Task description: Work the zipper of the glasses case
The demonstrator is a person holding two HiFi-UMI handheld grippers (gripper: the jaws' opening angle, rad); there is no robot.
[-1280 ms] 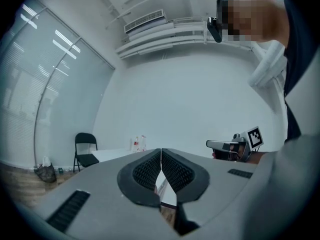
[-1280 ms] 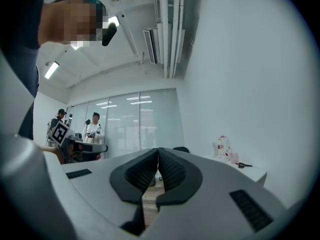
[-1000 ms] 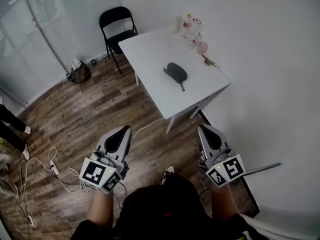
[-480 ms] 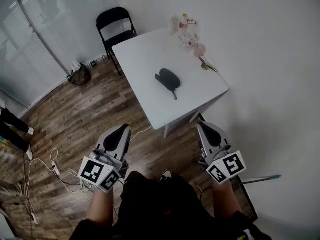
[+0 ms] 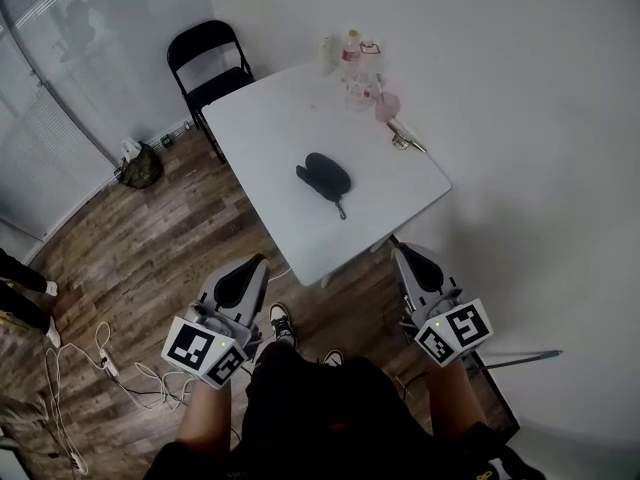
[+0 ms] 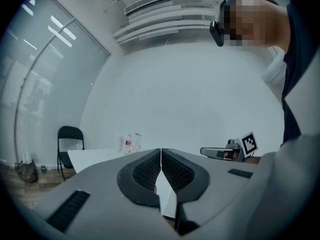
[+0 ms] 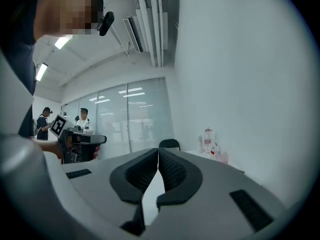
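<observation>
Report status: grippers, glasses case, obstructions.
Left gripper shut, empty. Right gripper shut, empty. Glasses case on white table, untouched, out ahead. Bottles at far edge, apart from case.

- The left hand-held gripper (image 5: 260, 261) and the right hand-held gripper (image 5: 401, 252) are side by side and well apart, with the near corner of the desk (image 5: 250, 128) between them.
- The glasses case (image 5: 323, 175) lies near the desk's middle, ahead of both hand-held grippers.
- A cluster of bottles (image 5: 350, 58) stands on the desk's far corner, beyond the case, by the wall.
- A chair (image 5: 205, 63) stands on the floor at the desk's far left side, well ahead of the left hand-held gripper.
- A bag (image 5: 140, 165) sits on the floor left of the chair.
- Cables (image 5: 100, 353) lie on the floor left of the left hand-held gripper.
</observation>
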